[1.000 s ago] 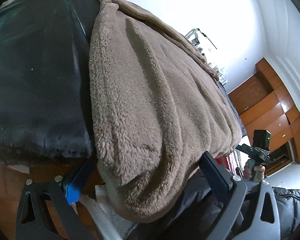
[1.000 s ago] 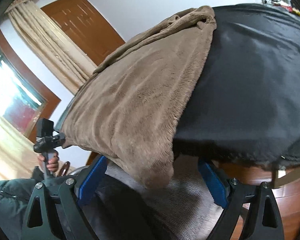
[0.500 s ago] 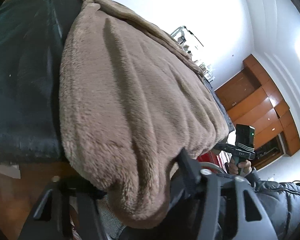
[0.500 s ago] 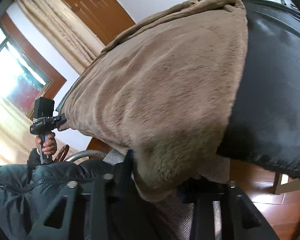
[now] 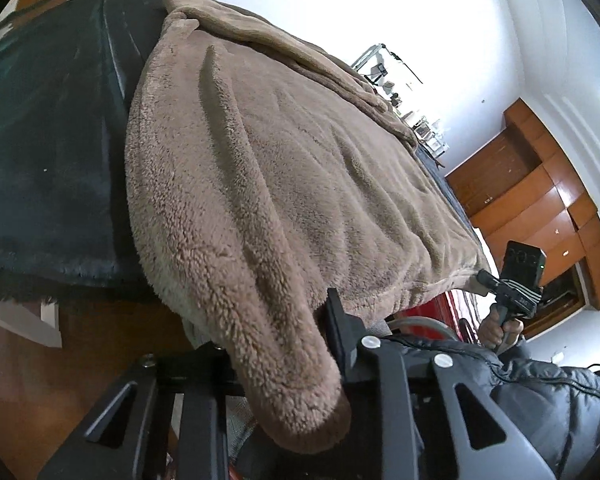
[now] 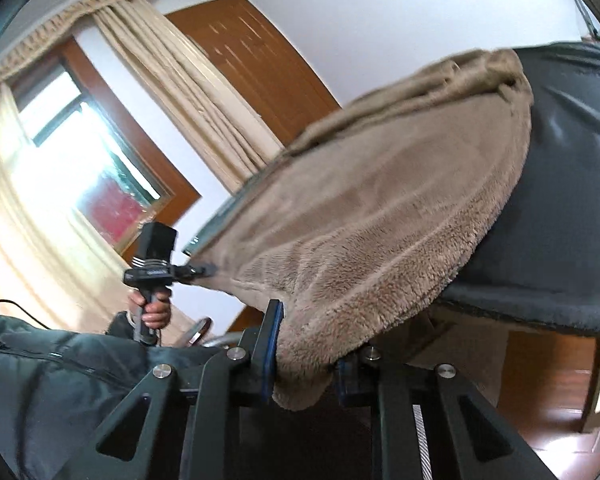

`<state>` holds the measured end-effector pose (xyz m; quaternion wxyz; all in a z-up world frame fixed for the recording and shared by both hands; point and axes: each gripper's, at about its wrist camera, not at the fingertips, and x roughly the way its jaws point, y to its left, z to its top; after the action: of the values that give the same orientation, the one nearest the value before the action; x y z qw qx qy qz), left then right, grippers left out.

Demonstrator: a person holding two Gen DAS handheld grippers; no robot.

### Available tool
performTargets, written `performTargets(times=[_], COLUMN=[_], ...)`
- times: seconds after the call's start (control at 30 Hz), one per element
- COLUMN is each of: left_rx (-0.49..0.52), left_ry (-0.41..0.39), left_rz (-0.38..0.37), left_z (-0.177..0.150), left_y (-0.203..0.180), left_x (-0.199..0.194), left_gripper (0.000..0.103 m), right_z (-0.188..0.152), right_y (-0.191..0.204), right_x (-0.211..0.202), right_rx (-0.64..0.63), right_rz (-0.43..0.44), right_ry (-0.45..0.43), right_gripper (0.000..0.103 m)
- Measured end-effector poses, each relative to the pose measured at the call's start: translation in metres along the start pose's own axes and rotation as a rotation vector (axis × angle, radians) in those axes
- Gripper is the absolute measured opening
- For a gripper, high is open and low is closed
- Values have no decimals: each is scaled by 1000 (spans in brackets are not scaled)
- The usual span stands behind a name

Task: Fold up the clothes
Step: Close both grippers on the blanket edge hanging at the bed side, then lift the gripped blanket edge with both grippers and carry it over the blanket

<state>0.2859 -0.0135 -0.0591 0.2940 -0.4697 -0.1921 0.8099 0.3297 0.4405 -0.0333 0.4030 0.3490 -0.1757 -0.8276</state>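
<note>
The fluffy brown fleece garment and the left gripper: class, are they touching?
Touching. The left wrist view shows the fluffy brown fleece garment bunched between the left gripper, whose closing fingers press into its corner.

Fuzzy brown fleece garment, spread flat with both near corners pinched up

The tan-brown plush fleece garment (image 5: 284,184) lies spread over a dark blue-black covered surface (image 5: 52,152), its far end bunched into a thick rolled fold. Its pile looks shaggy along the near hem and smoother in the middle. The near edge hangs past the surface's front edge, and both near corners (image 6: 312,364) are lifted, so the hem sags between them.
</note>
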Motion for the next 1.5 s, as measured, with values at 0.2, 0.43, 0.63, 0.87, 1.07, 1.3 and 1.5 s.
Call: performTargets(times=[0.2,0.43,0.63,0.87,1.07,1.3,1.5], left_rx=[-54,-25,-9,-52,-77,-36,-44], left_ry=[35,15,-52,-61,-180,-288,-365], left_rz=[6,36,53,64,49,69,35], left_z=[4,6,14,20,33,57,77], left_y=[3,-14,-24,-16,-18,-31,-34], left_x=[-8,-33,-50,-45,-58,-72,-85], left_gripper=[30,30,30,23,20,20,20], right_z=[7,17,28,36,39,49,64], right_y=[12,10,12,7,31,72,81], right_x=[1,-6,-10,-3,1,14,17], right_rx=[-23,-29,-26,-29,-207,-485,-561], right_rz=[46,45,36,-74,-333,-613,-761], right_ry=[-43,-90,-133,-116,-144,-221,-296], right_gripper=[23,23,23,23,23,23,23])
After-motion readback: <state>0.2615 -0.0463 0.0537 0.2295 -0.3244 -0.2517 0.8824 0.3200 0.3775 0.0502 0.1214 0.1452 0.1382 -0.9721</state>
